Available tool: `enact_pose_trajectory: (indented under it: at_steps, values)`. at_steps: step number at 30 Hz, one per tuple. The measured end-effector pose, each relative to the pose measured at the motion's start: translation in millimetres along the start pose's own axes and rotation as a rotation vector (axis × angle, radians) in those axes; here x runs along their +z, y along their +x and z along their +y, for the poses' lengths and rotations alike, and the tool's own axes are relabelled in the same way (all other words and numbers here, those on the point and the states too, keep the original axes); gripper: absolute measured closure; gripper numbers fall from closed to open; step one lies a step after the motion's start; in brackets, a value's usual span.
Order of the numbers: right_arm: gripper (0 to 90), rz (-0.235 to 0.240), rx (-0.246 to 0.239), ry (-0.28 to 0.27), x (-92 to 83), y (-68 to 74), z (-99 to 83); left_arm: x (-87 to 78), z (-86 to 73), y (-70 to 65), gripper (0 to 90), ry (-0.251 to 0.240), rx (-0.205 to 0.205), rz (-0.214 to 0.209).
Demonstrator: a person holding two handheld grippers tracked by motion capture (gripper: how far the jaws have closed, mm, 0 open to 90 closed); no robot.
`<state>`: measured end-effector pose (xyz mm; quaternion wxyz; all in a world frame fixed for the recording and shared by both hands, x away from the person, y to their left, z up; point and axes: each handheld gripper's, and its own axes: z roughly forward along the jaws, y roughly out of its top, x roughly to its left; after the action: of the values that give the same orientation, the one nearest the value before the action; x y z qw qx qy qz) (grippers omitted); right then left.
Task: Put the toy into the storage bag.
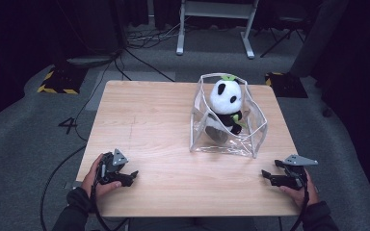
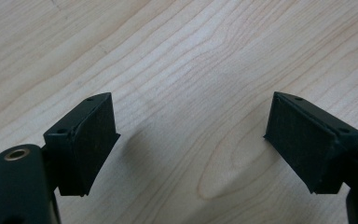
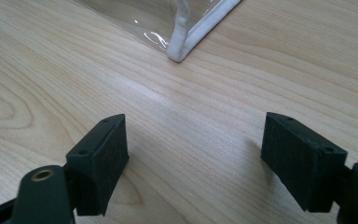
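Clear bag [image 1: 250, 126] held a panda [image 1: 226, 98] on the table [image 1: 144, 120]; left gripper [image 1: 131, 177] and right gripper [image 1: 266, 176] rested near the front edge, jaws spread, empty.

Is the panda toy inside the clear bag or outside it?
Inside: the panda toy sits within the clear bag, its head rising above the open top.

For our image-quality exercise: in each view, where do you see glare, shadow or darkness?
High view: the surroundings fall into darkness while the table is evenly lit, and the clear bag around the panda glints. Left gripper view: soft shadows lie under the open left gripper. Right gripper view: a white highlight shows on the bag's plastic above the open right gripper.
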<state>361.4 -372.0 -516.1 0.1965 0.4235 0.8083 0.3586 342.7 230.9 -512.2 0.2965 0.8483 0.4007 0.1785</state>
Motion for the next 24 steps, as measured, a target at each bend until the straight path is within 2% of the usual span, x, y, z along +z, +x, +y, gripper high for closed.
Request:
enact_pose_trajectory:
  at_steps: [10, 14, 24]
  values:
    - [22.8, 0.000, 0.000, 0.000, 0.0, 0.0, 0.0, -5.4, -17.8, 8.6, 15.5, -0.040, -0.084, -0.044]
    - [22.8, 0.000, 0.000, 0.000, 0.0, 0.0, 0.0, -9.0, -25.6, 11.1, 15.4, -0.061, -0.091, -0.040]
    - [22.8, 0.002, 0.000, 0.001, -0.1, -0.1, 0.0, -22.0, -42.2, 18.1, 15.4, -0.060, -0.105, -0.028]
